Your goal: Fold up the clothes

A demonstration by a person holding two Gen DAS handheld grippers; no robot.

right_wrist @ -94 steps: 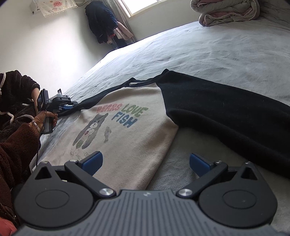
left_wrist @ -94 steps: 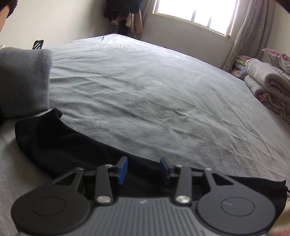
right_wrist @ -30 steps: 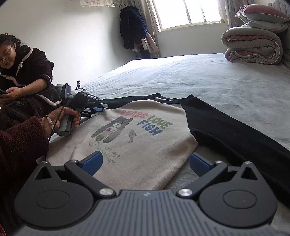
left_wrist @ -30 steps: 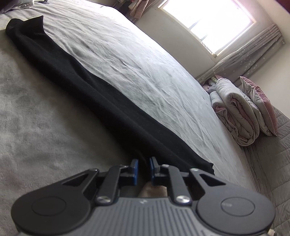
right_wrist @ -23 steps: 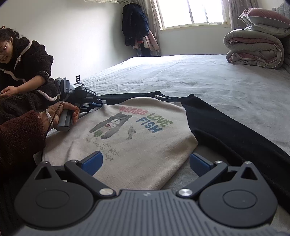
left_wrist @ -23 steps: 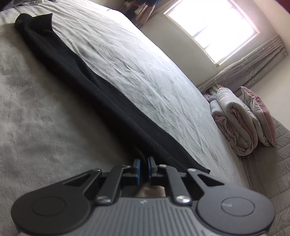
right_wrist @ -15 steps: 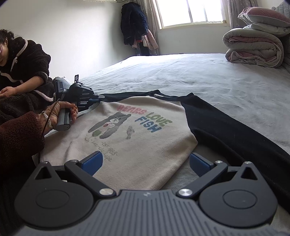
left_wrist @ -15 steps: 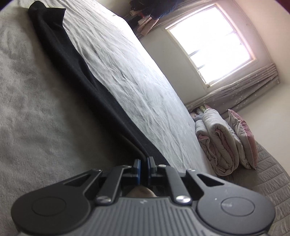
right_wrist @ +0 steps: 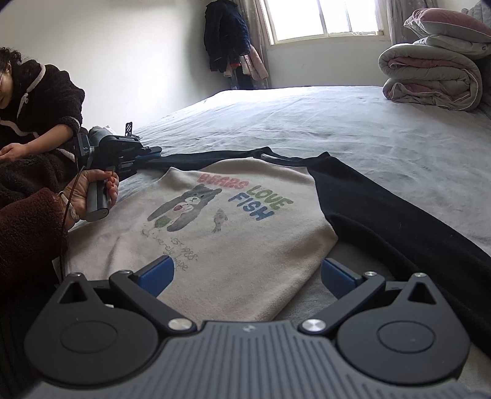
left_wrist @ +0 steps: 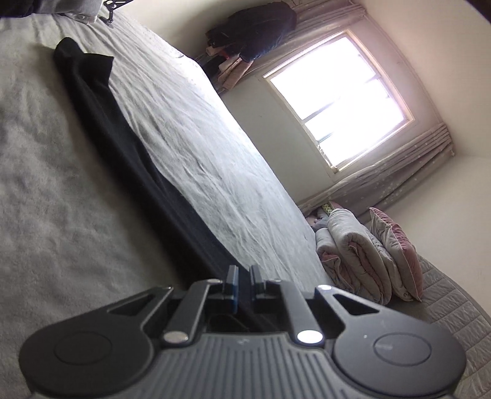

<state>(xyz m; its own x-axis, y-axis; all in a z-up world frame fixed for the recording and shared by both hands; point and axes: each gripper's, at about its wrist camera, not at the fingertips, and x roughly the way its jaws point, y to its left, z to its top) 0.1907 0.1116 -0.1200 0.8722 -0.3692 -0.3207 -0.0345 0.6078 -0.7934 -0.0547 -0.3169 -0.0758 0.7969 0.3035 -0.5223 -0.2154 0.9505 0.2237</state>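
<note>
A cream sweatshirt [right_wrist: 239, 221] with a bear print and black sleeves lies face up on the grey bed [right_wrist: 353, 122]. My left gripper [left_wrist: 242, 276] is shut on the black left sleeve [left_wrist: 122, 138], which runs away from the jaws in a taut, narrow band. In the right wrist view that left gripper [right_wrist: 153, 152] sits at the shirt's far left, held by a hand [right_wrist: 89, 190]. My right gripper [right_wrist: 245, 273] hangs open low over the shirt's near hem, with nothing pinched. The other black sleeve [right_wrist: 383, 208] lies spread out to the right.
A rolled quilt [right_wrist: 429, 76] and a pillow [right_wrist: 445, 21] are stacked at the far right of the bed. Clothes [right_wrist: 227, 36] hang in the corner by the window. A seated person in a dark fleece [right_wrist: 36, 101] is at the left edge.
My left gripper's jaws closed the last gap onto the sleeve, and it rolled and shifted sideways, drawing the sleeve into a narrower band. The right gripper stayed put and open.
</note>
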